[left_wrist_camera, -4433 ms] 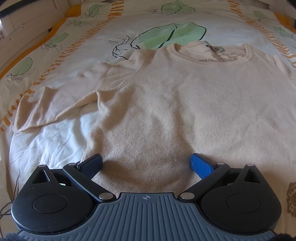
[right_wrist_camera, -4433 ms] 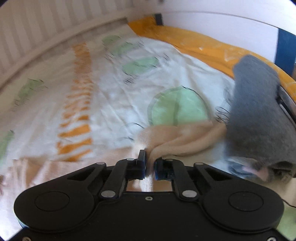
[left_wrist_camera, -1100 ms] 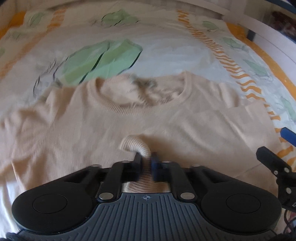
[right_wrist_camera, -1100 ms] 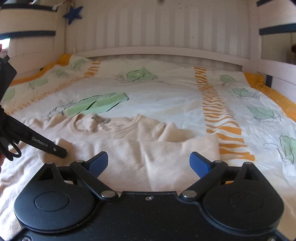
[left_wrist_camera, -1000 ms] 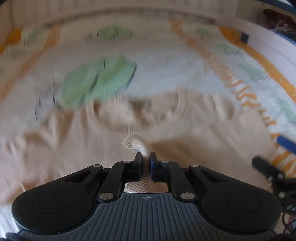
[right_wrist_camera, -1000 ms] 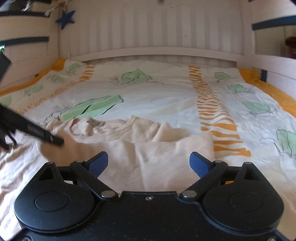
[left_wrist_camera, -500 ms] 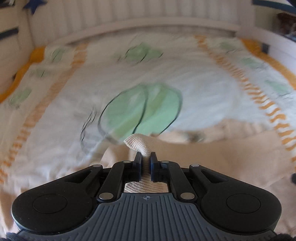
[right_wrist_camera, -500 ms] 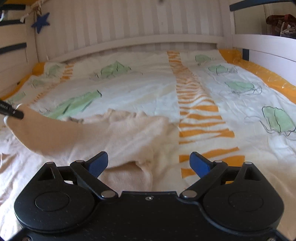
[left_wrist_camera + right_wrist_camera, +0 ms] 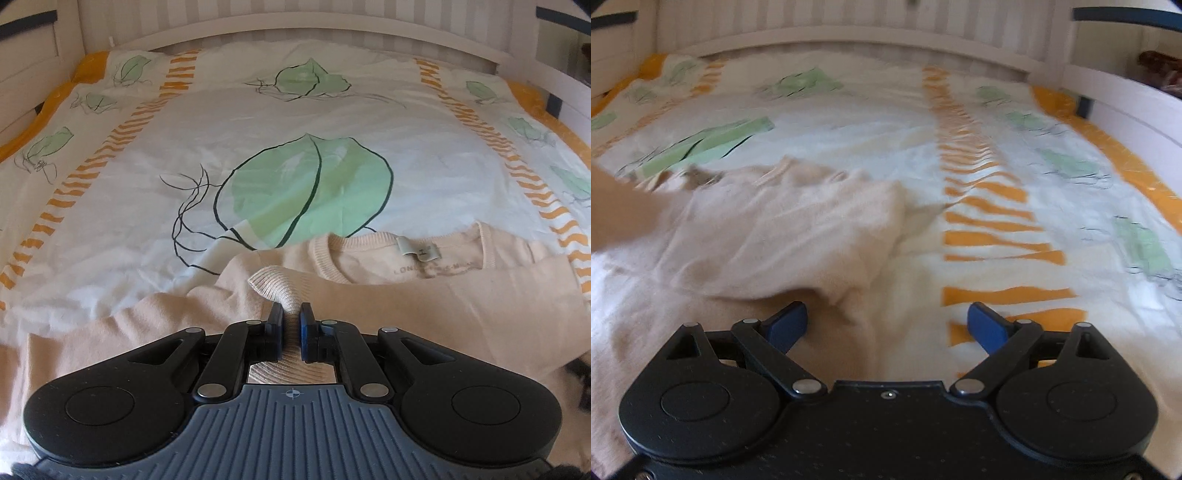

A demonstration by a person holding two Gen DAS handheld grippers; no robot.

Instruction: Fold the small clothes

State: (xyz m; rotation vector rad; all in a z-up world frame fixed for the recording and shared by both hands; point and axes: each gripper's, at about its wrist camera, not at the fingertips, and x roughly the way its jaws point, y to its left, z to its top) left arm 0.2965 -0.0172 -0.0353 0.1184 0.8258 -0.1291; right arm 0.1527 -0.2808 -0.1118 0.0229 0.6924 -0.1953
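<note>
A beige knit sweater [image 9: 443, 295] lies flat on the bed, its collar and label [image 9: 417, 251] to the right in the left wrist view. My left gripper [image 9: 291, 314] is shut on the ribbed sleeve cuff [image 9: 275, 286], which sticks up between the pads, just above the sweater's left shoulder. In the blurred right wrist view the sweater [image 9: 783, 229] lies rumpled, with its folded right edge running toward my right gripper [image 9: 888, 321]. That gripper's jaws stand wide and are closing. The fabric edge lies below and between the fingers, and the pads do not press on it.
The bed has a white sheet [image 9: 295, 122] with green leaf prints and orange stripes. A white slatted headboard [image 9: 295, 29] stands at the far end and a white side rail [image 9: 1126, 96] runs along the right.
My left gripper has carried the cuff leftward, so the collar now sits to its right. The right gripper has dipped toward the sweater's right edge, and the sleeve has swept out of its view.
</note>
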